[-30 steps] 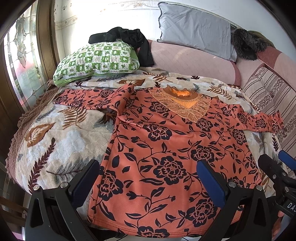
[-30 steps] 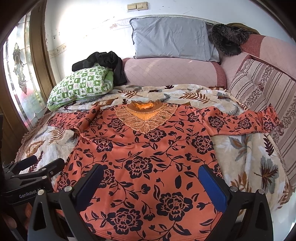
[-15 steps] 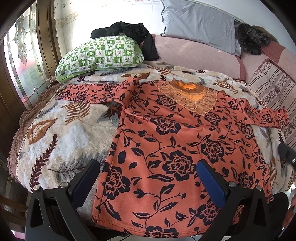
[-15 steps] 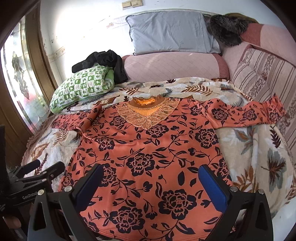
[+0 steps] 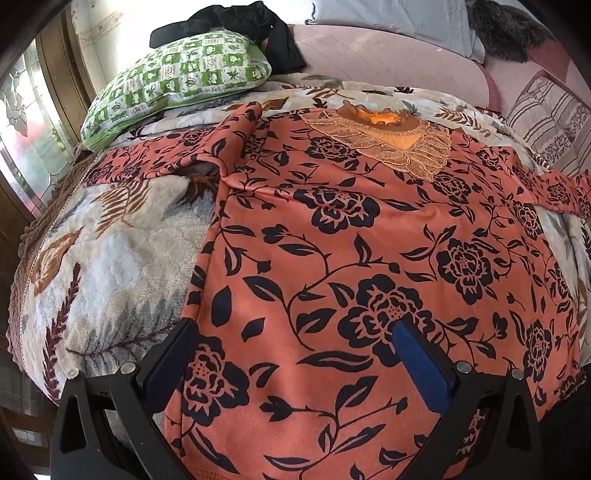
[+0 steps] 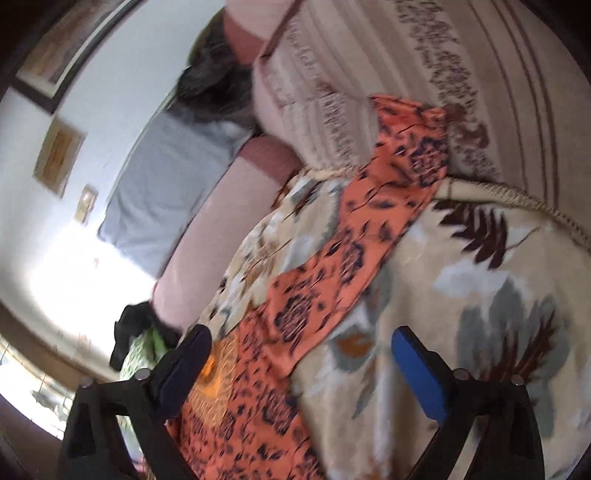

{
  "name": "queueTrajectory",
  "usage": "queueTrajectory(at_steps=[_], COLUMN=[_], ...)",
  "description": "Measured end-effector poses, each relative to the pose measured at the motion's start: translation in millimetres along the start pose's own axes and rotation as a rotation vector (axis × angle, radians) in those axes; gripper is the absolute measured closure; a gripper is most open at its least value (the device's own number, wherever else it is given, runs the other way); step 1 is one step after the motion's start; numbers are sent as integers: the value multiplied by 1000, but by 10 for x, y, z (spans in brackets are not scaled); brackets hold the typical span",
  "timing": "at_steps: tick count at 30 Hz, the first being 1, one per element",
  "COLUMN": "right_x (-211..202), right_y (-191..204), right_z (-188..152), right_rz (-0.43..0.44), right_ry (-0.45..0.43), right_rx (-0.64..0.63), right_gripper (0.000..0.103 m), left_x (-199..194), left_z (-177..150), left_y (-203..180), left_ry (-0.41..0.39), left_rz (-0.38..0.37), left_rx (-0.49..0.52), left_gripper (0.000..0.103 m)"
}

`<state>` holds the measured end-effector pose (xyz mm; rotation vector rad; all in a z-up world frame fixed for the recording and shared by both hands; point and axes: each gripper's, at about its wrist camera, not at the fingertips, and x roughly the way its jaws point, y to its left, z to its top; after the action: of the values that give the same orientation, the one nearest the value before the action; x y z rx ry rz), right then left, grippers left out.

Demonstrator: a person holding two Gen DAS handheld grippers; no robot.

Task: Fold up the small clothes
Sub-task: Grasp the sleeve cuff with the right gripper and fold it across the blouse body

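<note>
An orange top with dark flowers [image 5: 369, 229] lies spread flat, front up, on a leaf-patterned blanket [image 5: 110, 266]. Its lace collar [image 5: 391, 140] points away and both sleeves lie stretched out to the sides. My left gripper [image 5: 291, 354] is open and empty, low over the hem near the top's left side. My right gripper [image 6: 301, 362] is open and empty, tilted, above the top's right sleeve [image 6: 354, 240]; this view is blurred.
A green checked pillow [image 5: 177, 77] with a black garment [image 5: 255, 26] on it lies at the back left. A grey pillow [image 6: 162, 184] and pink bolster [image 6: 207, 243] line the back. A striped cushion [image 6: 406, 74] stands at the right. A window [image 5: 33, 122] is left.
My left gripper moved forward and lower over the hem. My right gripper swung to the right and rolled over, from facing the top's body to facing its right sleeve.
</note>
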<state>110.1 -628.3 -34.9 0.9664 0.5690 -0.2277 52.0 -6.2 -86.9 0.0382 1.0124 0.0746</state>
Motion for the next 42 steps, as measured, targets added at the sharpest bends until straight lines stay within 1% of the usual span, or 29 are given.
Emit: queueTrajectory(at_steps=[2,5,8,10,11,13,15,16,17,18,20,22,24,26,28,31,33,35,36,37,38,39,40,41,42], right_x=[152,381,671,871,945,1071,1242,1313,1352,1355,1309,1214,1064,917,802,689,755,925,1083,1352,1628,1845,2053,2140,2142], right_y=[-214,-361,-417,-467,-482,-493,-530,-554,-532,-454,-149,315,853,1442,2013,2686,2980,3070,3038,3011,2912,2753,2575,2361,2223], right_z=[347,748,980,1048,1060,1124,1182,1215,1231,1236,1221,1150,1017,753,385,-355,-990,-1677,-2017,-2340,-2688,-2992,-3222,-3405,-3488], right_rz=[-57,-143,-239,-304,-320,-361,-398,-412,-419,-421,-392,-338,-254,-171,-76,59,146,182,182,157,112,63,28,-9,-25], right_ry=[-26,-59,-70,-69,-77,-97,-73,-54,-49,-51,-66,-81,-102,-110,-101,-71,-8,42,100,192,303,396,485,552,571], right_rx=[46,31,-7,-5,-7,-27,-25,-22,-35,-69,-178,-311,-421,-551,-663,-787,-854,-884,-881,-885,-896,-901,-899,-894,-882], right_gripper=[28,28,28,28,29,42,72,75,85,97,97,97,97,97,97,97,97,96,91,86,55,31,13,13,13], left_x=[66,152,248,317,352,401,440,451,454,453,447,433,395,332,258,177,139,138,150,167,172,163,159,153,151], left_z=[64,166,233,242,239,217,193,179,169,159,151,149,133,102,58,-1,-49,-91,-113,-124,-139,-164,-182,-200,-215], left_y=[-14,-11,25,62,79,119,181,224,271,318,422,520,613,706,812,985,1102,1195,1239,1272,1302,1340,1364,1381,1392], left_ry=[-7,-23,-21,-11,-3,6,14,15,14,11,-2,-16,-35,-59,-85,-114,-131,-135,-130,-121,-115,-114,-114,-113,-113], left_rz=[10,21,12,8,11,14,19,20,18,13,-5,-26,-48,-67,-83,-97,-110,-116,-123,-129,-135,-148,-159,-157,-153], left_rx=[3,-1,-12,-22,-24,-26,-33,-42,-54,-67,-99,-134,-163,-189,-215,-262,-296,-325,-337,-349,-360,-370,-379,-385,-388], left_gripper=[0,0,0,0,0,0,0,0,0,0,0,0,0,0,0,0,0,0,0,0,0,0,0,0,0])
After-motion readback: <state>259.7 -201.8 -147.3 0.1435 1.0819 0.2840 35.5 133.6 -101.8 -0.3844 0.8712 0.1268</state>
